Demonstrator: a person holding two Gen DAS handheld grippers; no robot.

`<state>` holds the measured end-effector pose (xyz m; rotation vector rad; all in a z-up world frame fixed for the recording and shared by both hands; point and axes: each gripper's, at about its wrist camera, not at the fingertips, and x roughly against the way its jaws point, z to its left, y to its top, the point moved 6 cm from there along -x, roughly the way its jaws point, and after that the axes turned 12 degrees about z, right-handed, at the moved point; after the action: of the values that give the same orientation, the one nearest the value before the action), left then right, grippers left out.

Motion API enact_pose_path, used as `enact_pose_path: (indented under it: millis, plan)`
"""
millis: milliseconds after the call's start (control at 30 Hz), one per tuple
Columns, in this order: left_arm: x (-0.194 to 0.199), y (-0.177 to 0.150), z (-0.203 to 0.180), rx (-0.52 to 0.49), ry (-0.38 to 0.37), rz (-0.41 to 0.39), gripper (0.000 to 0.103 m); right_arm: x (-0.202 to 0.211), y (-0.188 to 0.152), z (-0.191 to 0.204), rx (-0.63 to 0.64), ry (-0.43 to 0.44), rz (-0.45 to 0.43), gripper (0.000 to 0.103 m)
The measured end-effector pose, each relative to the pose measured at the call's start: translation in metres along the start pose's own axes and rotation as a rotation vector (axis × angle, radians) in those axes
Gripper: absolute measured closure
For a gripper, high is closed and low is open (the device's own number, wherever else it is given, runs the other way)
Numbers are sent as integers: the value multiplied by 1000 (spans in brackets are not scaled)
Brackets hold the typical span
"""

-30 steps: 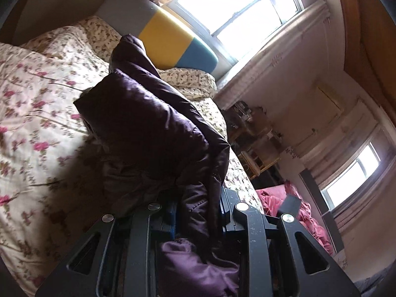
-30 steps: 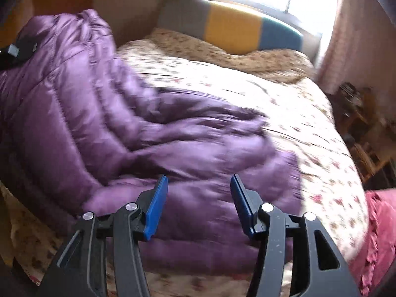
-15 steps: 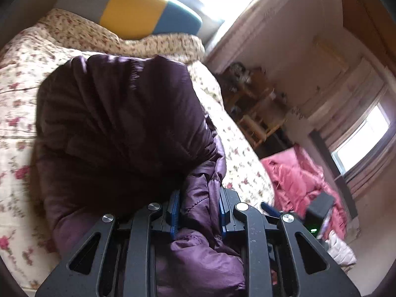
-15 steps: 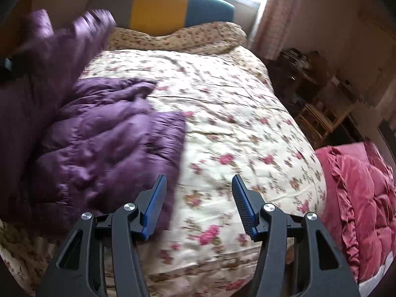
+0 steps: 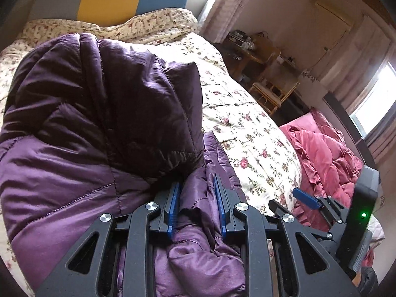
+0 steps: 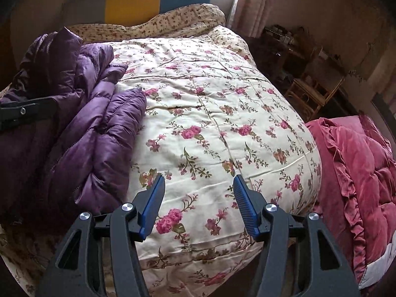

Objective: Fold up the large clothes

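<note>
A purple quilted puffer jacket (image 5: 99, 113) lies bunched on the left side of a bed with a floral quilt (image 5: 247, 133). My left gripper (image 5: 196, 188) is shut on a fold of the jacket's edge, with purple fabric squeezed between its blue pads. In the right wrist view the jacket (image 6: 94, 123) is heaped at the left, and part of the left gripper's black frame (image 6: 27, 110) shows against it. My right gripper (image 6: 198, 185) hovers over bare floral quilt (image 6: 210, 123), to the right of the jacket. Its jaws are opening and nothing is between them.
A grey, yellow and teal headboard (image 6: 153, 0) stands at the far end under a window. A crumpled pink-red quilt (image 6: 358, 173) lies off the bed's right side. Wicker furniture (image 6: 309, 94) and a cluttered table (image 5: 252, 49) stand beyond the right edge. The right gripper's pad (image 5: 305, 196) shows in the left wrist view.
My left gripper carried the held jacket edge over and down onto the rest of the jacket. My right gripper swung right, off the jacket onto bare quilt, and its jaws widened a little.
</note>
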<state>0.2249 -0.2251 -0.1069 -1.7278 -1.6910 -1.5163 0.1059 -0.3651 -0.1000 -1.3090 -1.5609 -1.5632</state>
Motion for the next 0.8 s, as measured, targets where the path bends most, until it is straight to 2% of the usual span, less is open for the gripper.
enact_pose_path:
  millis: [67,233,367,467,600,700,800]
  plan:
    - [6,-2,1,-5,4,-8,75,1,-1,0,-2,-4,-3,43]
    - [20,-6,-12,-28,-18,-46,48,6,-2,0,1,-32,-11,42]
    - [40,-11,-18,-44,-62,-84,44,7,-4,-2,-11,-54,-3,41]
    - [65,-16,-21,-43,-107,-125,36,10,-5,-1,-11,-64,-4,41]
    - [104,-27,-14,-28,-162,-184,35,15,-6,3,-2,-66,-14,40]
    - [125,-35,-1,1,-149,-224,35,22,-6,7,3,-60,-24,40]
    - [143,-52,36,87,-99,-251,35,31,-6,15,19,-54,-42,40]
